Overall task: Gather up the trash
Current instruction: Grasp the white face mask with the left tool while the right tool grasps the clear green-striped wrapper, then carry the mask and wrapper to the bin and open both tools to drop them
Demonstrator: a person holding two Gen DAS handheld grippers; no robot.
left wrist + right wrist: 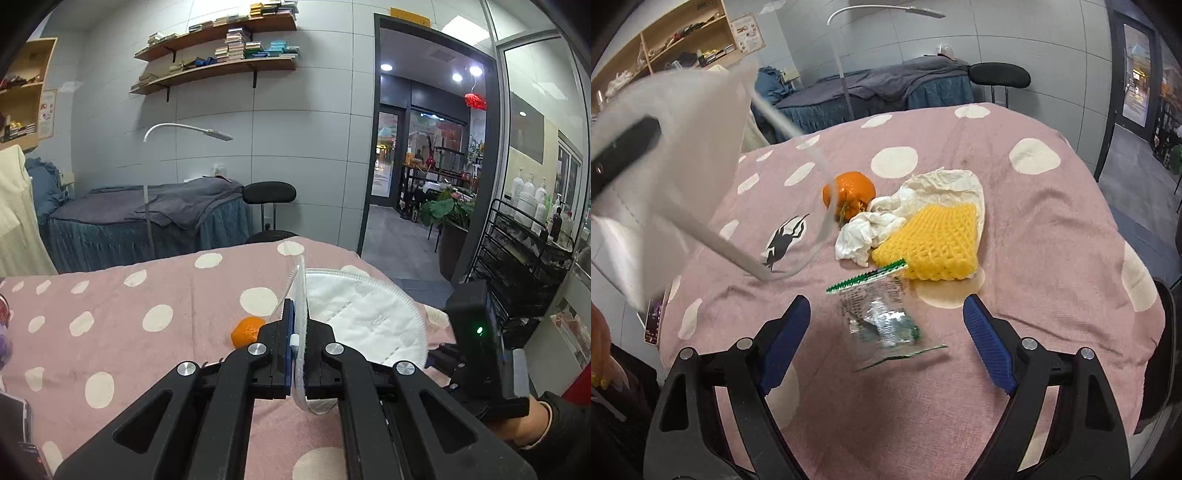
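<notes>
My left gripper (300, 332) is shut on a white face mask (365, 317) and holds it above the pink dotted cloth (147, 295). In the right wrist view the mask (683, 155) is a blurred white shape at the upper left, its straps hanging down. My right gripper (886, 321) is open, low over a clear wrapper with green edges (879, 314) that lies between its blue fingers. Beyond it lie a yellow foam fruit net (934, 243), crumpled white tissue (871, 232), a cream paper (945, 184) and an orange (849, 194), which also shows in the left wrist view (245, 332).
A phone (653, 317) lies at the cloth's left edge. A grey-covered bed (147, 218), a black stool (269, 194) and a lamp (184, 131) stand behind. A black wire rack (524, 251) with bottles and an open doorway (424, 147) are at the right.
</notes>
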